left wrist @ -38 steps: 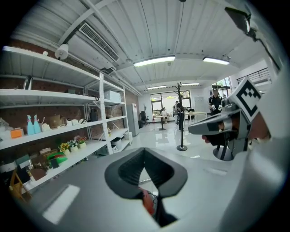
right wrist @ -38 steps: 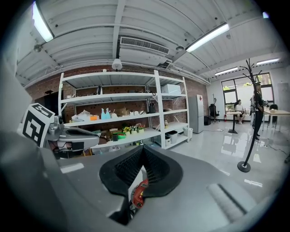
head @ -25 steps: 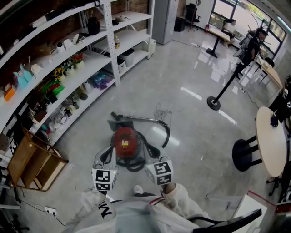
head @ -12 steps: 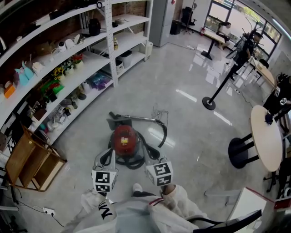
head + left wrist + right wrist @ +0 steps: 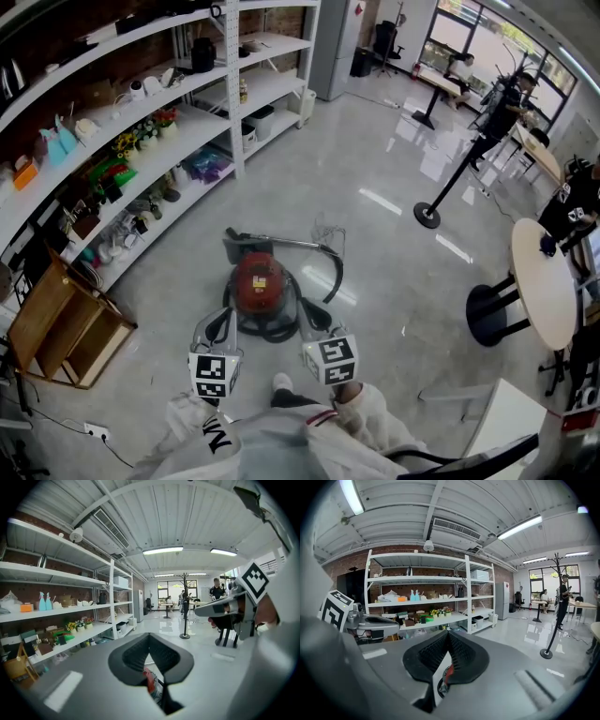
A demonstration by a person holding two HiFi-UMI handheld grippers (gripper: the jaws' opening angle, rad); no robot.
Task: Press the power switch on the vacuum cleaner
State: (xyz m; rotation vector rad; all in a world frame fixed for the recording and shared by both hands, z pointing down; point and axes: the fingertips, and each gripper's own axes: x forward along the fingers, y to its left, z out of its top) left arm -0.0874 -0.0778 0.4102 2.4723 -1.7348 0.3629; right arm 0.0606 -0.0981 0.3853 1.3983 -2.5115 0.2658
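A red canister vacuum cleaner [image 5: 258, 284] stands on the grey floor, its black hose [image 5: 335, 272] looping to the right and its wand and floor head [image 5: 237, 246] lying behind it. My left gripper [image 5: 218, 325] hovers at the vacuum's near left, and my right gripper [image 5: 314, 319] at its near right; neither touches it. In the left gripper view the left gripper [image 5: 149, 637] has its tips together, with a sliver of the red vacuum [image 5: 150, 679] below them. In the right gripper view the right gripper [image 5: 448, 634] is likewise shut and holds nothing, with the vacuum [image 5: 446, 675] showing beneath.
White shelving [image 5: 141, 141] full of small items runs along the left. A wooden crate [image 5: 66, 333] stands at the lower left. To the right are a pole stand [image 5: 427, 214], a round table [image 5: 542, 286] and people in the distance.
The head view has drifted slightly, so the vacuum sits a little higher in it. Both grippers keep nearly the same place and stay shut.
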